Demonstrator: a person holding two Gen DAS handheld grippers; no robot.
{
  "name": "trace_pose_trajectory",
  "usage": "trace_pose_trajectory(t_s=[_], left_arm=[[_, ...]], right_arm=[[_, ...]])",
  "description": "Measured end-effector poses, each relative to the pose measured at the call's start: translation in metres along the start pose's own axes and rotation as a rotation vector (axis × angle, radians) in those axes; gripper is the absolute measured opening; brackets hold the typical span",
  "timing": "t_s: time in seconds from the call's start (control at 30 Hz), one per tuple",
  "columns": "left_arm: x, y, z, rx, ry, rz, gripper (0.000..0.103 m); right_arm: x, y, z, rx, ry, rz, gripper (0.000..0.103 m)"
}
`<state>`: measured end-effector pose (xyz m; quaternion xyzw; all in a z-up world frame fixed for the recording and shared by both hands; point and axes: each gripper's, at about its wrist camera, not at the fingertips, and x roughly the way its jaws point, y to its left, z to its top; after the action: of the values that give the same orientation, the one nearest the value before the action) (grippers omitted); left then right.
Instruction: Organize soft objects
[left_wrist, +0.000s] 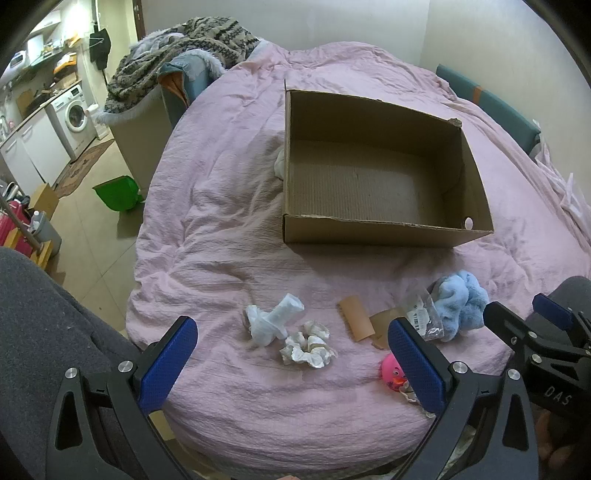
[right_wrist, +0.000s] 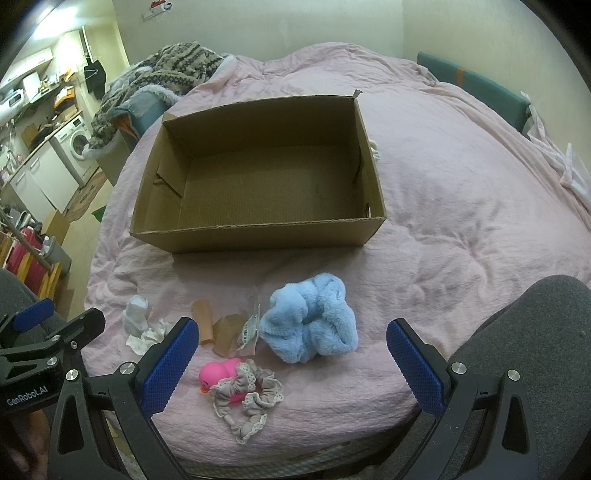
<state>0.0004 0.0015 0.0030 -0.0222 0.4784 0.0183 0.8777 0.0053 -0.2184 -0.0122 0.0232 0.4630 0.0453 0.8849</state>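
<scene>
The left gripper (left_wrist: 291, 365) hovers low over the near edge of the bed, its blue-padded fingers (left_wrist: 168, 360) spread wide with nothing between them. Ahead of it, between the fingers, lies a white rolled cloth (left_wrist: 273, 319), its long axis running from near-left to far-right, and just nearer a crumpled white scrunchie (left_wrist: 308, 345) touching it. By the right finger of this gripper lie a cardboard tube (left_wrist: 356, 318) with its axis roughly pointing away from the tool, a clear plastic packet (left_wrist: 424, 315), and a pink rubber duck (left_wrist: 392, 373) partly hidden behind the pad.

The right gripper (right_wrist: 291, 369) is held level beside it, also low at the bed's edge, jaws wide apart and empty. Between its fingers and just ahead sits a fluffy blue scrunchie (right_wrist: 310, 319), bunched, with no clear long axis. Nearer, toward its left finger, a grey lace-edged scrunchie (right_wrist: 245, 400) lies draped over the duck, stretched from the duck toward the tool.

Farther ahead of both grippers an open cardboard box (right_wrist: 258, 236) stands upright on the wrinkled pink bedspread (right_wrist: 461, 206), its long side across the view, its floor bare. Grey-clad legs (left_wrist: 40, 332) flank the tools. To the left the room shows a washing machine (left_wrist: 75, 114), white cabinets and a knitted blanket (left_wrist: 177, 48) heaped at the bed's far corner.
</scene>
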Motion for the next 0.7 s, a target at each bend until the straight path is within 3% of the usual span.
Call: trace_pose_trajectory(t_s=[0.43, 0.53, 0.7], left_arm=[[0.002, 0.001, 0.001, -0.008, 0.017, -0.007, 0.103], [0.004, 0.002, 0.009, -0.004, 0.041, -0.027, 0.103], [0.004, 0.006, 0.028, 0.011, 0.027, 0.001, 0.103]], right_arm=[[0.0, -0.007, 0.001, 0.028, 0.027, 0.013, 0.103], [0.006, -0.013, 0.013, 0.064, 0.074, 0.068, 0.103], [0.011, -0.034, 0.035, 0.142, 0.134, 0.145, 0.103]])
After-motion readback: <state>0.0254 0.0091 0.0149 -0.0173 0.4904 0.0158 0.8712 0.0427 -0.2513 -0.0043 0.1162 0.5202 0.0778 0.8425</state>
